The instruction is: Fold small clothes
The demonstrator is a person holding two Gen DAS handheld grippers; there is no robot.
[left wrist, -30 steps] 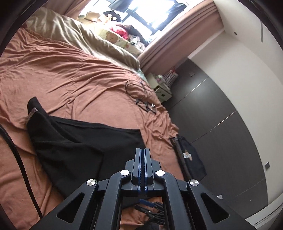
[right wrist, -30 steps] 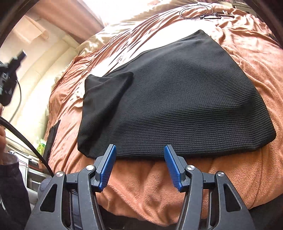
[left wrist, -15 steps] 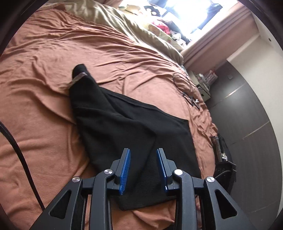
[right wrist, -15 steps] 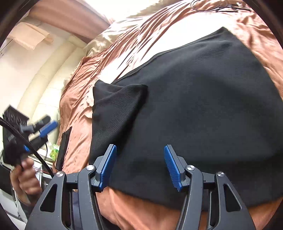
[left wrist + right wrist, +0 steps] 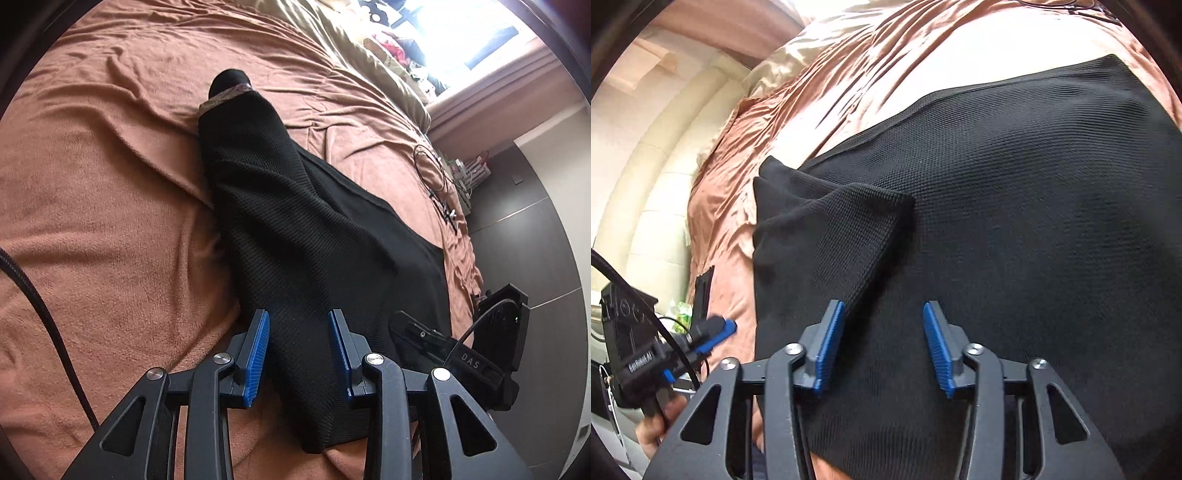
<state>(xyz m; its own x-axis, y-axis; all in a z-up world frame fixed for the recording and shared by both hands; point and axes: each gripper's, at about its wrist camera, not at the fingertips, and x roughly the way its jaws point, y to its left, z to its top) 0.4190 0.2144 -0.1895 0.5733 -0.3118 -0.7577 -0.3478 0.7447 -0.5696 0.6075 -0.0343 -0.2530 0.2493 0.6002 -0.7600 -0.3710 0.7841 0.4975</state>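
Observation:
A black knit garment (image 5: 295, 229) lies spread on the brown bedspread (image 5: 110, 203), with one side folded over as a flap (image 5: 827, 236). A patterned inner band shows at its far tip (image 5: 225, 96). My left gripper (image 5: 299, 332) hangs open just over the garment's near corner, cloth showing in the gap and the pads not pressing it. My right gripper (image 5: 884, 325) hovers low over the garment beside the flap's edge. Its jaws are closing, with fabric below them but nothing pinched. The left gripper (image 5: 713, 332) also shows in the right wrist view, held by a hand (image 5: 661, 424).
Beige bedding and pillows (image 5: 369, 48) lie at the bed's far end under a bright window. A thin cable (image 5: 432, 166) is coiled on the bed's far right. Dark wardrobe doors (image 5: 535, 240) stand beyond it. A thick black cord (image 5: 44, 314) crosses the left side.
My left gripper went from shut to open and dropped toward the garment's near corner. My right gripper slid across over the garment toward the flap, and its jaws narrowed.

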